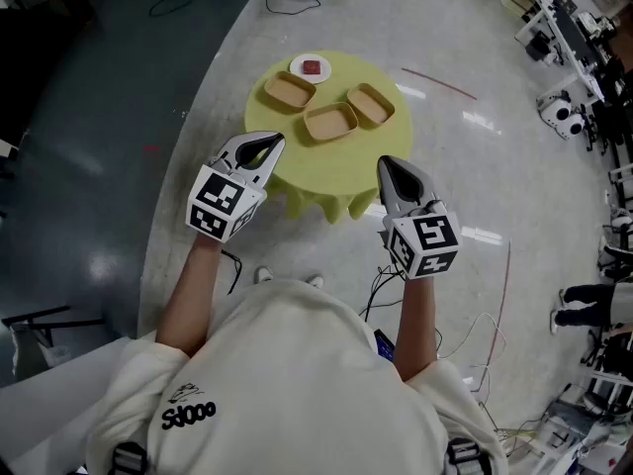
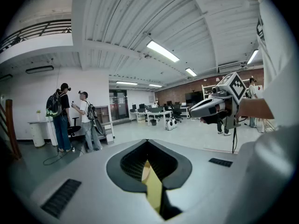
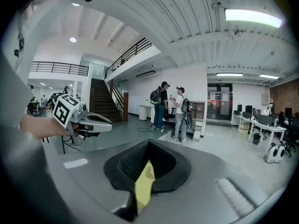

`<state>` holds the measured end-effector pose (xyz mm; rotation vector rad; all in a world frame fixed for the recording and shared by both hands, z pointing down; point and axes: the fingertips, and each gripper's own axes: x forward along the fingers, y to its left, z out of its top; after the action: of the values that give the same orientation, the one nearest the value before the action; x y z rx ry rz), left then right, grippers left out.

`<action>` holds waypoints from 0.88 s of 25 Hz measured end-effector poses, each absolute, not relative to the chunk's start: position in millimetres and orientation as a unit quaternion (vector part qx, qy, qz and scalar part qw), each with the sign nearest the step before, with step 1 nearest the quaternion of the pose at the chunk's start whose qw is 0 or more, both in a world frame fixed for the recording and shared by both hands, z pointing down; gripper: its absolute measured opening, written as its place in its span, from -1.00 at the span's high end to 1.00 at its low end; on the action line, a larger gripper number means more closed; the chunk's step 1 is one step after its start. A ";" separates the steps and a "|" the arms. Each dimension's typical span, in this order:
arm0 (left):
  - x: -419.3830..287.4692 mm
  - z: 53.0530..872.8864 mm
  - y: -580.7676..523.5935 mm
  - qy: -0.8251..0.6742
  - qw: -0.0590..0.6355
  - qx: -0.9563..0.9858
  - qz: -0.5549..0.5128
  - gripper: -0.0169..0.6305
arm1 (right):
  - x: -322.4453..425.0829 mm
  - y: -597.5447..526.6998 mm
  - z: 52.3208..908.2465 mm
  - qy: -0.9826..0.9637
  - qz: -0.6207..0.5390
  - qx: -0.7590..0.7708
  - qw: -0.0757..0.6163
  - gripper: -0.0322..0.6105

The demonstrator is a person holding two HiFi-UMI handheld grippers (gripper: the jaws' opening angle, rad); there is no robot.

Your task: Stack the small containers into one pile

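Observation:
Three small tan containers sit apart on a round yellow table [image 1: 341,171]: one at the back left [image 1: 289,92], one in the middle [image 1: 330,122], one at the right [image 1: 370,105]. My left gripper [image 1: 267,144] hangs shut and empty over the table's near left edge. At the near right edge my right gripper [image 1: 388,163] is shut and empty too. In the left gripper view the shut left gripper [image 2: 147,143] shows a sliver of yellow cloth below, and the right gripper [image 2: 219,105] is at the right. The right gripper view shows its own shut gripper [image 3: 148,143] and the left gripper [image 3: 83,120].
A white plate [image 1: 311,67] with a red piece on it lies at the table's far edge. Cables trail on the floor by my feet. Desks and equipment line the right side [image 1: 574,38]. Two people [image 3: 170,108] stand far off in the hall.

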<state>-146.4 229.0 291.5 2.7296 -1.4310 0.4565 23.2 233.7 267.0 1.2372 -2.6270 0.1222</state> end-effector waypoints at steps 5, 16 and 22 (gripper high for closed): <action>-136.1 299.1 227.4 -0.462 0.016 0.873 0.155 0.93 | 40.8 228.2 270.6 -0.894 0.053 0.433 0.098 0.87; -121.9 306.0 236.6 -0.497 0.018 0.849 0.178 0.93 | 61.0 235.5 284.9 -0.913 0.067 0.393 0.089 0.87; -125.2 317.6 230.6 -0.501 0.038 0.845 0.183 0.93 | 56.4 225.7 291.8 -0.918 0.071 0.377 0.096 0.87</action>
<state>-125.2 230.6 317.6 2.5927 -1.5360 0.5627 56.4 225.7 291.8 1.1178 -2.7221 0.2092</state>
